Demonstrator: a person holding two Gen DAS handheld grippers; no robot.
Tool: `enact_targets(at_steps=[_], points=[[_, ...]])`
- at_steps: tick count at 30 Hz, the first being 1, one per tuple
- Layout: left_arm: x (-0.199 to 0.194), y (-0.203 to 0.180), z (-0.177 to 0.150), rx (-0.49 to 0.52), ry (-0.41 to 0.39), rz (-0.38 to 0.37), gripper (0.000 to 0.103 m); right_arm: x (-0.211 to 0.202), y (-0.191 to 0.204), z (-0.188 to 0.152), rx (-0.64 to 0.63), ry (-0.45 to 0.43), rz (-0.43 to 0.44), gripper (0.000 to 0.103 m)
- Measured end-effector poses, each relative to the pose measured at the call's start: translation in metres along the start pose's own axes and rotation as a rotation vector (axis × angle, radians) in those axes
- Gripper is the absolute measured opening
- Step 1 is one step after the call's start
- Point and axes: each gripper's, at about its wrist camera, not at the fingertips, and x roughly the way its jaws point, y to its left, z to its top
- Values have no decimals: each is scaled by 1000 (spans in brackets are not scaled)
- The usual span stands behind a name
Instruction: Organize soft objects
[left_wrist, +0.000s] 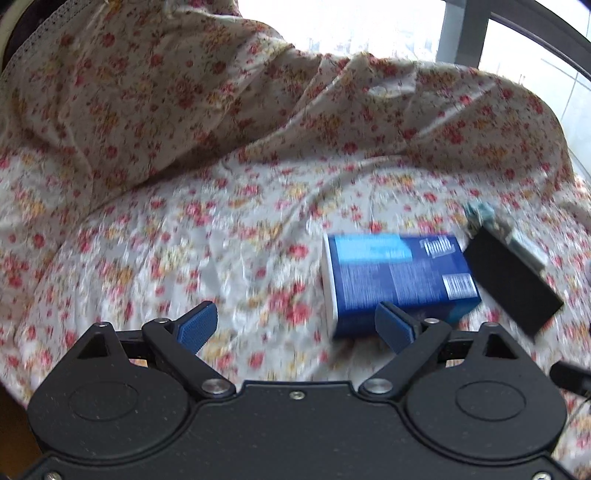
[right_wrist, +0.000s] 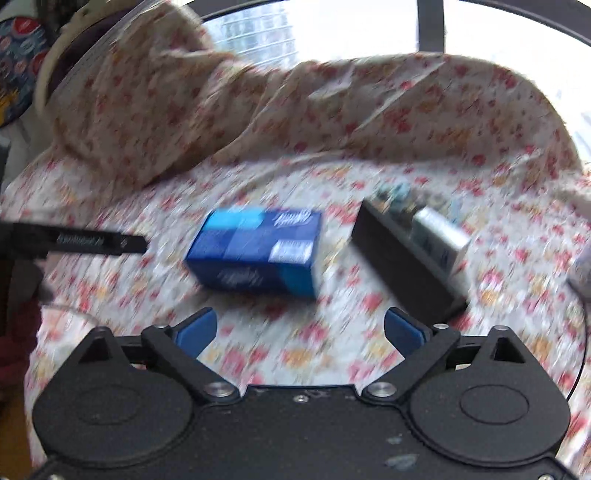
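Note:
A blue box (left_wrist: 400, 282) lies flat on the floral sheet (left_wrist: 184, 240); it also shows in the right wrist view (right_wrist: 256, 253). A black box (left_wrist: 511, 282) with a pale printed side lies just right of it, also in the right wrist view (right_wrist: 406, 254). My left gripper (left_wrist: 295, 325) is open and empty, its right pad just in front of the blue box. My right gripper (right_wrist: 299, 330) is open and empty, a little short of both boxes. Both views are motion-blurred.
The floral sheet (right_wrist: 295, 350) is bunched into a high ridge (left_wrist: 258, 92) along the back, also seen in the right wrist view (right_wrist: 332, 110). A bright window (left_wrist: 351, 26) lies behind. The left gripper's black body (right_wrist: 74, 240) enters the right wrist view at left.

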Motion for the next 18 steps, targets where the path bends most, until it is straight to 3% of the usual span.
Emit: enact_targets(at_steps=[8,13,16,18], points=[[51,9,48,-37,-62,60,96,43,-52,66,140,-32,-111,102],[94,24,69,-56,-47,92,96,81,-89,105,216,-17,-186,103],[114,31,74,-74,-49,106,96,110,-112,125,236,-5,-292,100],[124,34,73,-81,-48,100,96,131,-127,136,213,12,-396,93]])
